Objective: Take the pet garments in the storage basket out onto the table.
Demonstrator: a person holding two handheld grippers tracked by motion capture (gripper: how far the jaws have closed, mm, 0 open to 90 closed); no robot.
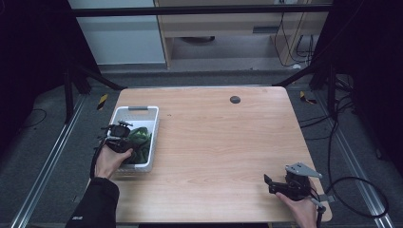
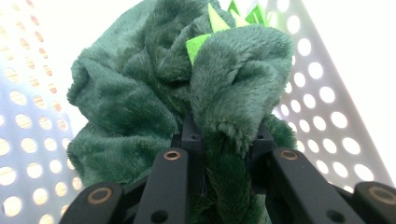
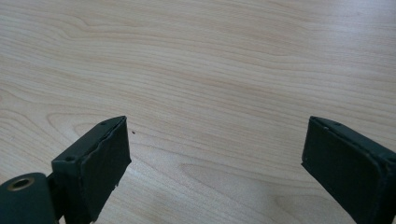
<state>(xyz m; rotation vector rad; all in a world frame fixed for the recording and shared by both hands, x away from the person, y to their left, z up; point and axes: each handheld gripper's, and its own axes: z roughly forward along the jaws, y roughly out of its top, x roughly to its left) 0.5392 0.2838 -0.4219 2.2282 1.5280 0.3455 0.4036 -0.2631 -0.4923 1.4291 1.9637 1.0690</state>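
- Green plush fills the near end of the white basket [image 1: 151,124] at the left of the high view; the toy [image 1: 139,140] lies crumpled, with no clear long axis, a heap rather than a length.
- In the left gripper view the toy [image 2: 154,93] sits straight ahead of the jaws, rising above them toward the top of the frame, with bright lime felt spikes [image 2: 219,21] at the upper middle and the basket's perforated walls at both sides.
- The left gripper [image 1: 124,140] reaches over the basket's left rim, and its jaws are clamped on a fold of the plush: the pile bulges over and between the black fingertips [image 2: 191,135], with no gap showing.
- Judged from that grip, the coming move is a lift, and the way out lies upward, since basket walls close in on both sides of the toy.
- Risk, as a judgement: only a fold is pinched, so the rest of the toy may sag or drag on the rim.
- Bare pale wood [image 1: 218,137] takes the middle of the high view, offering room to set the toy down.
- The right gripper [image 1: 273,185] rests at the lower right of the high view, well apart from the basket, so the left hand is much the nearer.
- Its pads [image 3: 100,163] stand wide apart over wood grain, holding nothing.
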